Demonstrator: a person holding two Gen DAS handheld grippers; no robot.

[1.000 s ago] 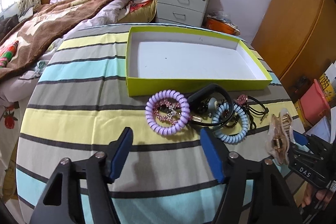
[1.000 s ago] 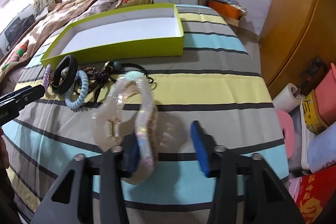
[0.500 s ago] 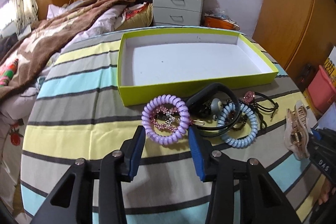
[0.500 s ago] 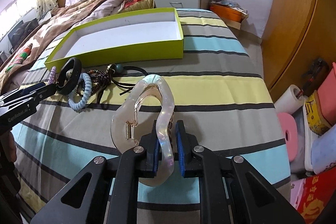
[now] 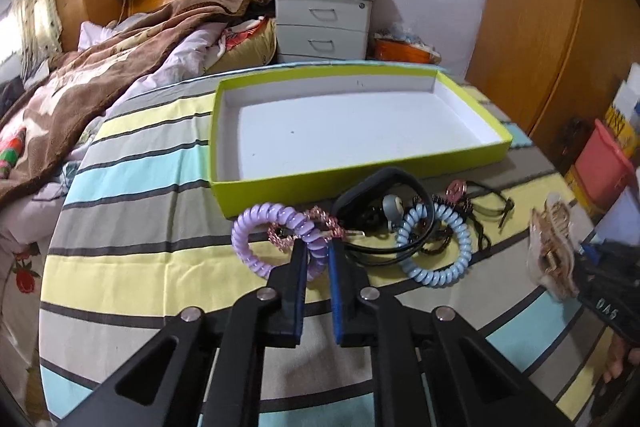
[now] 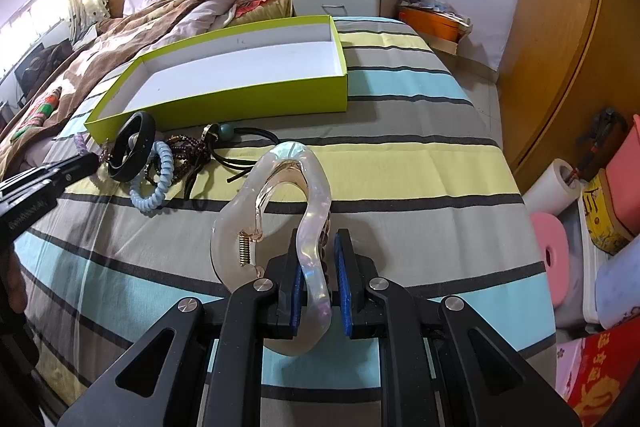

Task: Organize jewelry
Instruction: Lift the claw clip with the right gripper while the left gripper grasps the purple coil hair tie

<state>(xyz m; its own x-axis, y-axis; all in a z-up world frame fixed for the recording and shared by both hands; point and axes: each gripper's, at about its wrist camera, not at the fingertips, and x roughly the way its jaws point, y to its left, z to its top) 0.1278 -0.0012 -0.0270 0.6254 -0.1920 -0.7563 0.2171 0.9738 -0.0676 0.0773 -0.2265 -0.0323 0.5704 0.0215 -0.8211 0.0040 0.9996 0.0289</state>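
Note:
A lime-green open box [image 5: 360, 183] with a white floor stands on the striped tablecloth. In front of it lies a heap: a purple spiral hair tie [image 5: 256, 227], a pink stone chain [image 5: 320, 221], a black bangle [image 5: 384, 181], a pale blue spiral tie [image 5: 452, 267] and dark cords. My left gripper [image 5: 318, 247] is closing its jaws, and the purple tie's near edge sits pinched between the pads. My right gripper [image 6: 318, 259] is shut on a translucent pearly hair claw [image 6: 280, 171], held upright above the cloth. The box [image 6: 248, 103] lies far left of it.
A bed with a brown blanket [image 5: 100, 87] borders the table on the left. A white nightstand [image 5: 324, 23] stands behind. Tissue rolls [image 6: 552, 247] and boxes crowd the floor beyond the table's right edge. A hand [image 6: 16, 279] shows at the left rim.
The left jaws moved forward and narrowed onto the purple tie. The right jaws closed on the hair claw, which now stands steady between them.

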